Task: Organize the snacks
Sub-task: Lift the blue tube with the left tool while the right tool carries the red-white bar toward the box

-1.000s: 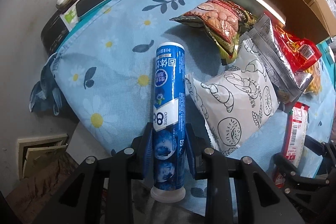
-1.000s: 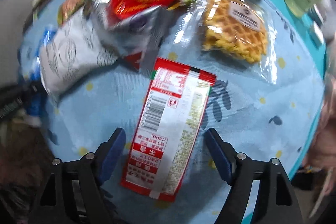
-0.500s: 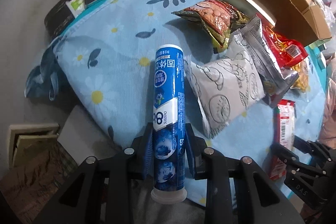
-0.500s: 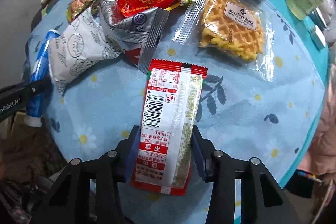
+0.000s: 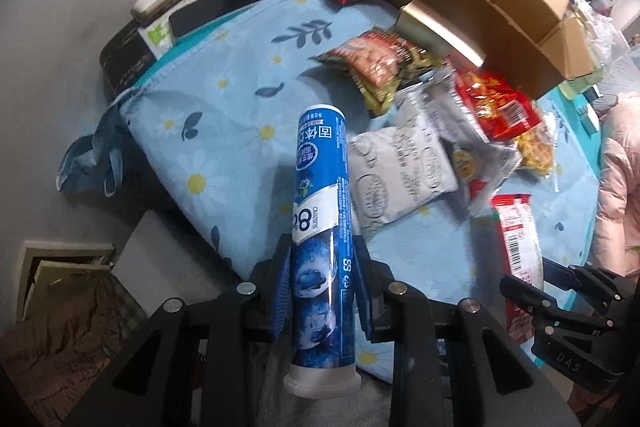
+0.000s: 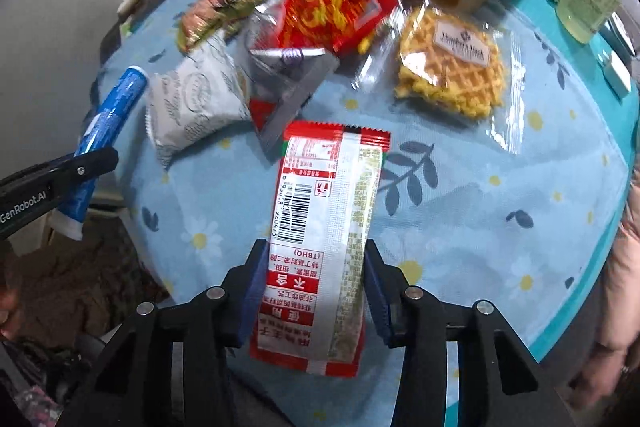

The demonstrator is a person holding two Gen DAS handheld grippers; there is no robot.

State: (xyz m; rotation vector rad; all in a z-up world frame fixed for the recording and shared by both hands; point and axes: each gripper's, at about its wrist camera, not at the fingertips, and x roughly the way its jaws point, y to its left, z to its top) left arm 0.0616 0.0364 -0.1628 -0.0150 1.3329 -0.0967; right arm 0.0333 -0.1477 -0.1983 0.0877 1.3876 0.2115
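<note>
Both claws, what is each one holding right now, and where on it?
Left claw grips the blue tube on its lower body, just above the white cap. Right claw pinches the red-and-white packet across its lower half.

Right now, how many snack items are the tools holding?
2. The left tool grips the blue cylindrical tablet tube; the right tool grips the red-and-white flat foil packet.

My left gripper (image 5: 322, 291) is clamped, both blue pads pressed flat against what it holds, raised over the table edge. My right gripper (image 6: 314, 297) is likewise closed on its load, its fingers pointing forward, held just right of the left
</note>
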